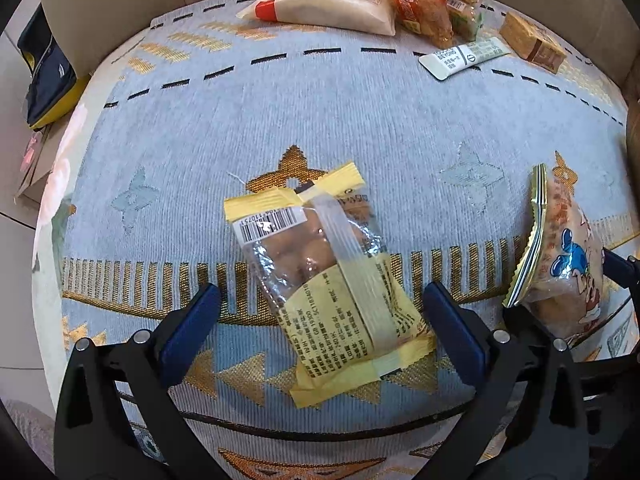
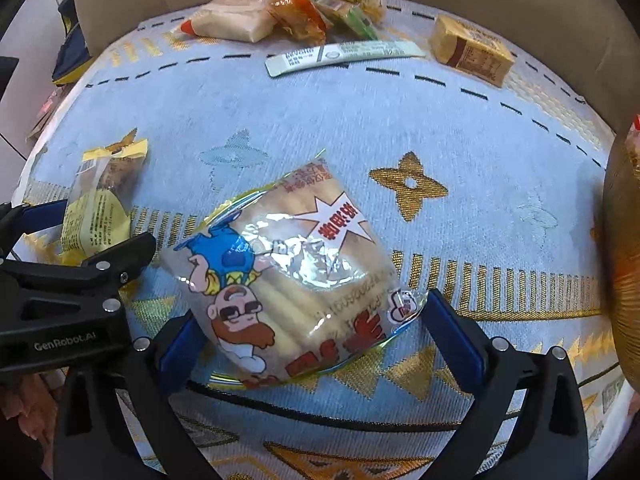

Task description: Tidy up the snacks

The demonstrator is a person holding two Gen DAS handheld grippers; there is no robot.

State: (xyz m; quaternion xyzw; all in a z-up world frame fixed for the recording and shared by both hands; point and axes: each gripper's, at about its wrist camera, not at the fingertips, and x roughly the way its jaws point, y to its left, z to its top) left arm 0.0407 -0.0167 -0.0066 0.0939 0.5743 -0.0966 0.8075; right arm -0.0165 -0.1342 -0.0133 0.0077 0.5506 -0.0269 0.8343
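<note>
Straddling the yellow pastry packet (image 1: 326, 292) with the left gripper (image 1: 320, 320) and the cartoon bread bag (image 2: 288, 280) with the right gripper (image 2: 308, 332), jaws apart, near tabletop edge, I judge both light, crushable, best pinched mid-body.

Bare cloth (image 1: 360, 120) between snack groups

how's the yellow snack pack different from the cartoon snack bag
The yellow snack pack is long and narrow with yellow ends and a barcode label; the cartoon snack bag is wider and puffier, printed with a bearded cartoon figure and a white starburst. The pack lies between the open left gripper fingers, the bag between the open right gripper fingers. Both have clear windows and rest on the patterned cloth.
</note>
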